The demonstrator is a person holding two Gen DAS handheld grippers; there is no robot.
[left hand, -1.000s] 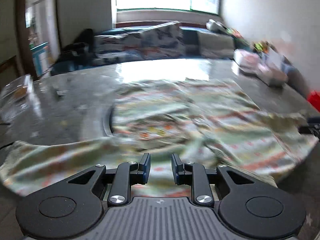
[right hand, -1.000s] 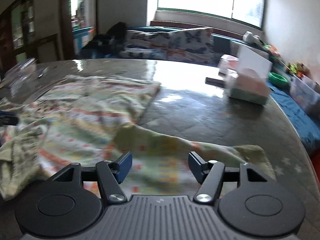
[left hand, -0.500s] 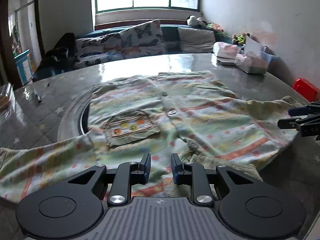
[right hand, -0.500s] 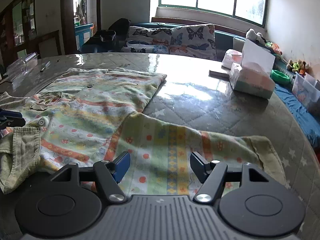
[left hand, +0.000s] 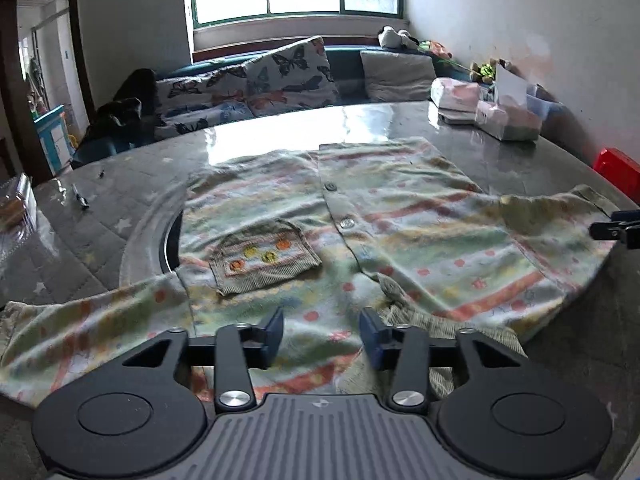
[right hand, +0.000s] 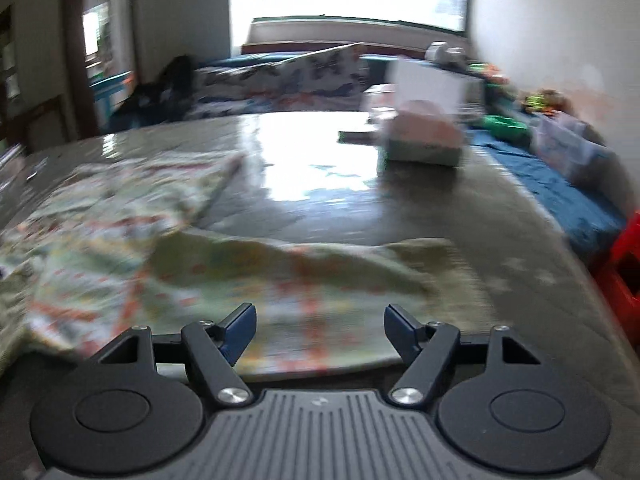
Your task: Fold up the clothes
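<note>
A striped, dotted button-up shirt [left hand: 400,224] with a chest pocket [left hand: 264,258] lies spread face up on the round table, sleeves out to both sides. My left gripper [left hand: 320,334] is open and empty just above the collar end at the near edge. My right gripper [right hand: 318,330] is open and empty over the shirt's sleeve [right hand: 312,276]; this view is blurred. The right gripper's fingertips [left hand: 616,228] show at the right edge of the left wrist view, beside the sleeve end.
The dark grey table [left hand: 100,216] holds tissue boxes [left hand: 508,120] at the far right, a pen [left hand: 80,200] and a clear plastic box [left hand: 16,208] at the left. A red stool [right hand: 624,276] stands right of the table. A sofa with cushions [left hand: 280,76] is behind.
My left gripper has opened from nearly closed and let go of the shirt. My right gripper has stayed open and moved, blurring its view.
</note>
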